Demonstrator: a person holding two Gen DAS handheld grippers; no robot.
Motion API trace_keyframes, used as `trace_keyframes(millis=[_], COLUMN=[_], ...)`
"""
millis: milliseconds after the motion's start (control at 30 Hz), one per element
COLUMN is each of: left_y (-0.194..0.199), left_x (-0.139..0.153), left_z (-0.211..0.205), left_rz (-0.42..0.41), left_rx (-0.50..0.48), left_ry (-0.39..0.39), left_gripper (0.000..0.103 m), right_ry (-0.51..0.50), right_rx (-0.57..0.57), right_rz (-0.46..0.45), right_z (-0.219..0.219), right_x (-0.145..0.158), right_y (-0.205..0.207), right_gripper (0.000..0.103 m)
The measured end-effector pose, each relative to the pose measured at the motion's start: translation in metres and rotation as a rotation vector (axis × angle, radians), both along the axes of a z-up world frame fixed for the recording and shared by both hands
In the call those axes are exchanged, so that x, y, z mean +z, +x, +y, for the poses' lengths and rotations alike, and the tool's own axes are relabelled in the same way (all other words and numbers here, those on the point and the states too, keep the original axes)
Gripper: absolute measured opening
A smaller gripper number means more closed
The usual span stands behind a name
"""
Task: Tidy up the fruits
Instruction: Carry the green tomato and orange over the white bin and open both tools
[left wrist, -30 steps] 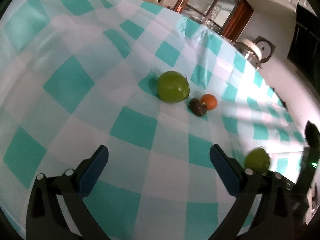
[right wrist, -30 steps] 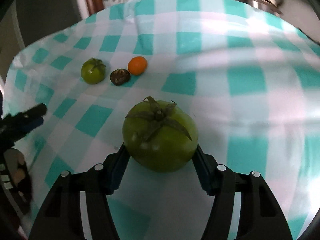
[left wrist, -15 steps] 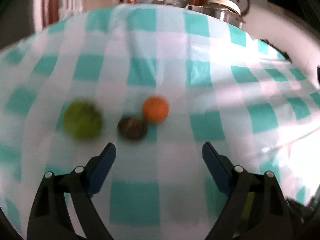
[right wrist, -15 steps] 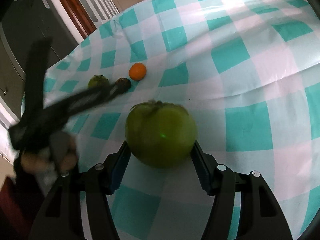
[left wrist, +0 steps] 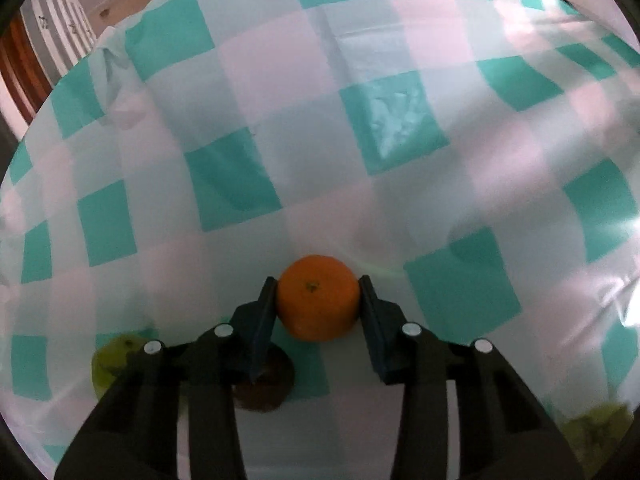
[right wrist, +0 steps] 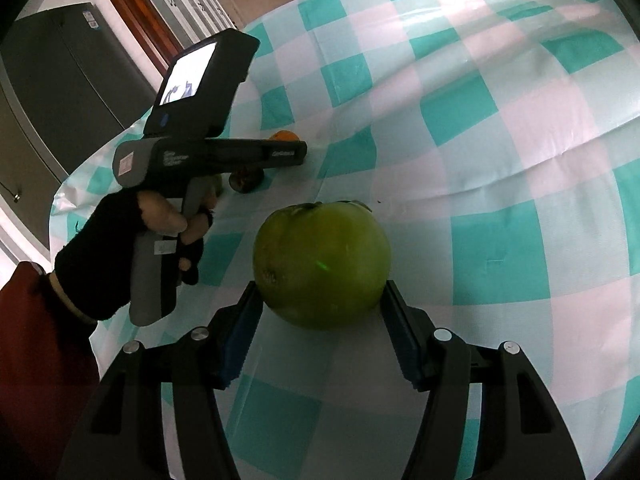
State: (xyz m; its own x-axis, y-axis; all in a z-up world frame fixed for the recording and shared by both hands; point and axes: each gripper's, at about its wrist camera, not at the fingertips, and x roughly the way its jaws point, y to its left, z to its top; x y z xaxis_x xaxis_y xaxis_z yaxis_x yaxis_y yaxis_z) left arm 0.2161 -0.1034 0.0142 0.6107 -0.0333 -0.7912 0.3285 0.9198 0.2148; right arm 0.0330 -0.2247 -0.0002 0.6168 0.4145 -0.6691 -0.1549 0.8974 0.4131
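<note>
My left gripper (left wrist: 318,286) is shut on a small orange (left wrist: 318,298) just above the checked tablecloth. A dark brown fruit (left wrist: 264,384) lies under its left finger, and a small green tomato (left wrist: 110,364) lies further left. My right gripper (right wrist: 320,292) is shut on a big green tomato (right wrist: 322,264) and holds it over the cloth. In the right wrist view the left gripper's body (right wrist: 208,156) reaches to the orange (right wrist: 284,136), with the brown fruit (right wrist: 246,180) below it. The big tomato also shows blurred in the left wrist view (left wrist: 596,424).
A teal and white checked tablecloth (left wrist: 384,128) covers the table, with wrinkles at the right. A dark cabinet (right wrist: 60,92) and a wooden door frame (right wrist: 132,12) stand beyond the table's far left edge.
My left gripper swung over to the fruit group, moved in on the orange and shut on it. My right gripper has kept hold of the big green tomato.
</note>
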Motion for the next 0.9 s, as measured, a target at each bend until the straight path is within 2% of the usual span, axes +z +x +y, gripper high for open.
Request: trace_keyframes(millis=[67, 200, 300, 433, 533, 700, 900], left_y=[-0.021, -0.097, -0.158, -0.228, -0.255, -0.263, -0.267], left_x=[0.01, 0.042, 0.049, 0.039, 0.03, 0.024, 0.014], left_z=[0.004, 0.04, 0.076, 0.1, 0.111, 0.125, 0.127], left_rz=[-0.057, -0.173, -0.188, -0.179, -0.166, -0.138, -0.109], left_rx=[-0.014, 0.025, 0.093, 0.155, 0.19, 0.22, 0.231], left_ry=[-0.014, -0.182, -0.299, -0.335, -0.341, -0.389, -0.338], left_gripper=[0.04, 0.04, 0.04, 0.04, 0.04, 0.04, 0.04], right_ry=[0.002, 0.002, 0.0, 0.0, 0.0, 0.0, -0.024], right_rx=[-0.001, -0.001, 0.0, 0.0, 0.001, 0.003, 0.0], right_rz=[0.0, 0.0, 0.001, 0.001, 0.001, 0.001, 0.0], right_z=[-0.001, 0.0, 0.0, 0.0, 0.0, -0.001, 0.002], right_x=[0.0, 0.0, -0.001, -0.001, -0.001, -0.001, -0.001], right_y=[0.0, 0.0, 0.001, 0.001, 0.001, 0.001, 0.002], right_gripper=[0.06, 0.06, 0.06, 0.06, 0.06, 0.059, 0.059])
